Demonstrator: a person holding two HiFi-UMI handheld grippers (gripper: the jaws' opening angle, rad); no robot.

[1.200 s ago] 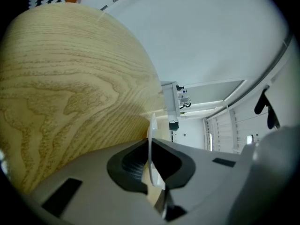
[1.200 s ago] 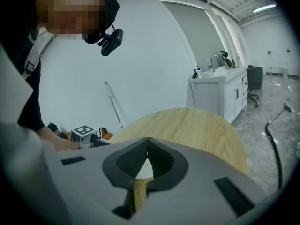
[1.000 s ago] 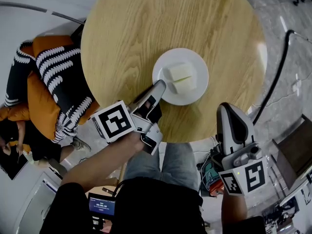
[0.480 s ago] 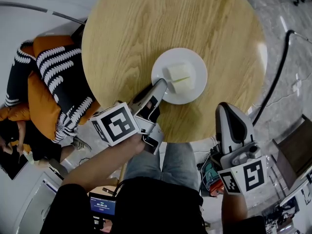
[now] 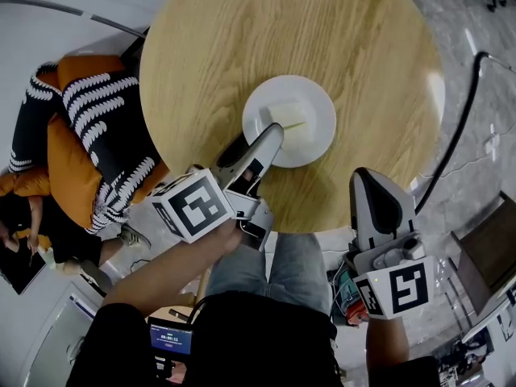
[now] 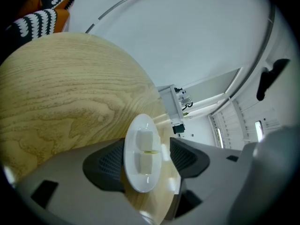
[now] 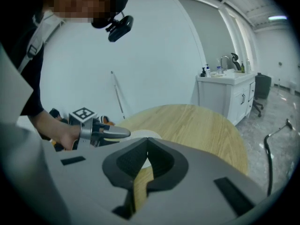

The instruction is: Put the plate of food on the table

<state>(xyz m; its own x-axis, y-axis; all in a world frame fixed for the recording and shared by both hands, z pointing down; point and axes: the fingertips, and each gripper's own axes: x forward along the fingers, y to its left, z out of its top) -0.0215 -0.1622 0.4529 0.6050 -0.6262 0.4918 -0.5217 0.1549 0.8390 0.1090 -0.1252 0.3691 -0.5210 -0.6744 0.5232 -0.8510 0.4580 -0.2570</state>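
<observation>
1. The left gripper (image 5: 272,135) (image 6: 147,161) has just been opening its jaws; they now stand wide apart. The near-left edge of the plate (image 5: 322,127) (image 6: 140,184) lies between them, and the pads do not press on it.
2. The right gripper (image 5: 369,180) (image 7: 146,146) has its jaws closed together, with nothing between them. It hangs off the near edge of the bench, well apart from the plate.
3. The white plate rests flat on the bench (image 5: 282,31) (image 6: 61,102) (image 7: 197,121), in its near half, a little in from the edge.
4. On the plate lies the food (image 5: 292,115) (image 6: 146,146): pale blocks side by side, with a thin yellowish line between them.
5. The bench is round, with a light wood-grain top, and carries only the plate.
6. Each gripper bears a marker cube: the left one's (image 5: 193,204) sits over the bench's near-left edge, the right one's (image 5: 397,290) lower right in the head view.
7. The person's knees (image 5: 274,268) show just below the bench edge, between the two grippers.
8. Left of the bench lies an orange cushion (image 5: 68,168) under black cloth with white stripes.
9. A dark cable (image 5: 463,111) curves over the pale floor to the right.
10. In the right gripper view a white cabinet (image 7: 227,95) stands beyond the bench.
</observation>
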